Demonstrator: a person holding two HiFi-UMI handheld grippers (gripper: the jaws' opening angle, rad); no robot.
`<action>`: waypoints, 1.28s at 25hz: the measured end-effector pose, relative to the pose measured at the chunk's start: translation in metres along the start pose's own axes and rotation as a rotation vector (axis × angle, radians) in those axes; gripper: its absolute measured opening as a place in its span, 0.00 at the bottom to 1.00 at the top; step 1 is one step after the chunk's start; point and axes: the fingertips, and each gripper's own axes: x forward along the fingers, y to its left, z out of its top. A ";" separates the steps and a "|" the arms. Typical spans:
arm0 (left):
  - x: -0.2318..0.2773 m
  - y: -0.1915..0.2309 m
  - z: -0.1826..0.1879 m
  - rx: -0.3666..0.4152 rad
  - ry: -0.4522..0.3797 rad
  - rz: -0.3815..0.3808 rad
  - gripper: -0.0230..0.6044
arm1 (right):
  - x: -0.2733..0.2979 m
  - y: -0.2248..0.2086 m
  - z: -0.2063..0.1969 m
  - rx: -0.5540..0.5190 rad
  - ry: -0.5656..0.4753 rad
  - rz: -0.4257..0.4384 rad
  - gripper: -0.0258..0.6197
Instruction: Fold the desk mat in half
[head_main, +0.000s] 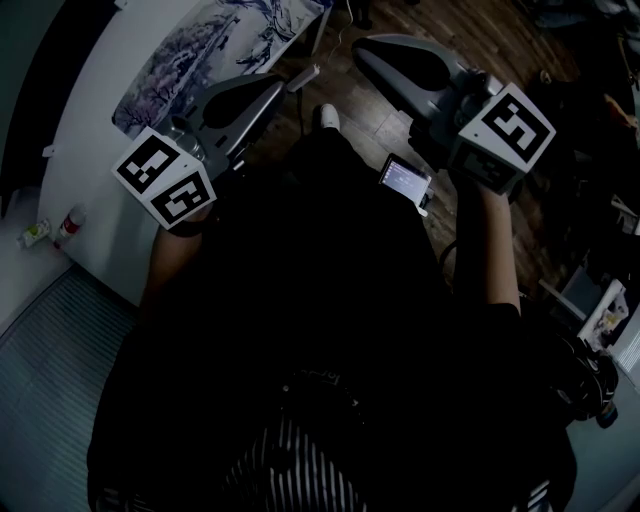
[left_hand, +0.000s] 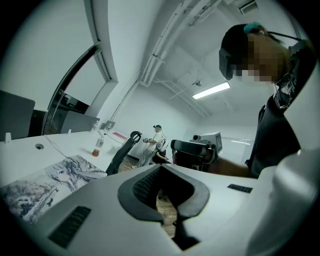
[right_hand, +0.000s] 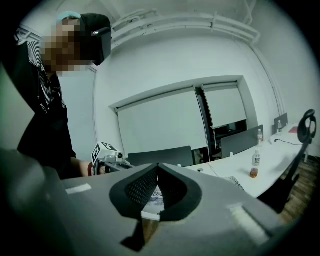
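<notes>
Left gripper (left_hand: 160, 169) and right gripper (right_hand: 158, 166) both have fingers together on nothing, well apart from the printed desk mat (head_main: 200, 50), which lies flat on the white table (head_main: 100, 200) ahead-left, long axis along the table edge, left gripper nearer.

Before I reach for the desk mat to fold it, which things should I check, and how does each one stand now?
1. Desk mat lies flat and unfolded on the white desk: ok.
2. Left gripper open for a grasp: not ok, jaws shut, empty.
3. Right gripper open: not ok, shut, empty.
4. Grippers at the mat's edge: not ok, neither touches it.
5. Bottle clear of the mat: ok, it stands apart.
6. Mat's far corners free: cannot tell.
</notes>
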 end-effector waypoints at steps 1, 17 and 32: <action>0.007 0.008 0.005 -0.003 0.001 0.007 0.04 | 0.004 -0.011 0.003 0.000 0.002 0.011 0.04; 0.139 0.079 0.076 0.001 0.017 0.064 0.04 | 0.001 -0.181 0.039 0.042 -0.046 0.088 0.04; 0.206 0.118 0.082 -0.061 0.079 0.150 0.04 | -0.010 -0.279 0.023 0.157 -0.053 0.150 0.04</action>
